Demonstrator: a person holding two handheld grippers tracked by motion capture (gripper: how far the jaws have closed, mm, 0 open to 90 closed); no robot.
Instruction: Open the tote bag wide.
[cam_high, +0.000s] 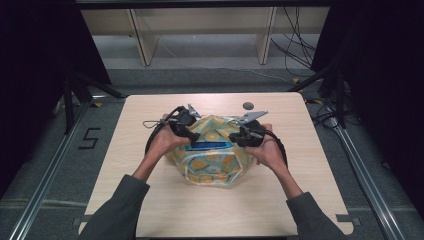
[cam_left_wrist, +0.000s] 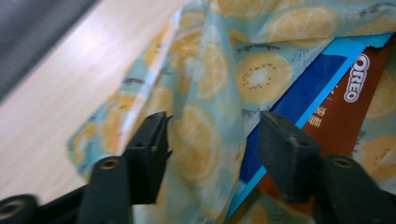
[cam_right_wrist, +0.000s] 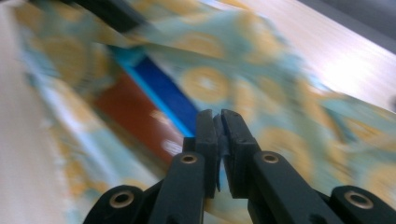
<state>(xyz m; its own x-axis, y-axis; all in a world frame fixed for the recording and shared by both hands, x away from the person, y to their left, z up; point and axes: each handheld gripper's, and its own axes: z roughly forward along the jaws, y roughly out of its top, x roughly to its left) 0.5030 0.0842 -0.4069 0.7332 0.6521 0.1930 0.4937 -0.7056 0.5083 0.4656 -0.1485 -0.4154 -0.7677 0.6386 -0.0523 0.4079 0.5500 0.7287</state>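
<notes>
**Caller:** Black jaws fill the foreground of the left gripper view — the left claw (cam_left_wrist: 212, 140) stands open, a fold of the fruit-print bag (cam_left_wrist: 205, 88) bunched between the jaws but not pinched. Just beyond its right jaw, the blue-and-brown cookie pack (cam_left_wrist: 327, 93) pokes out of the bag's mouth.

**Analyst:** And the right claw (cam_right_wrist: 218, 126)? Its jaws are pressed together, and I read a thin edge of the bag's fabric nipped between the pads, though the blur makes that hard to swear to. The pack lies up and to the left of that claw.

**Caller:** From the high view, both hands flank the bag (cam_high: 212, 157) on the tabletop (cam_high: 150, 210), left claw (cam_high: 192, 134) at one side of the opening, right claw (cam_high: 240, 136) at the other, the pack (cam_high: 210, 145) lying between them.

**Analyst:** My judgement: they're working the bag's mouth around the pack — whether packing it in or drawing it out, I can't tell.

**Caller:** So what does the next move call for?

**Analyst:** The left claw needs a fresh bite on the rim in front of it. The right must keep its hold so the mouth stays spread.
</notes>
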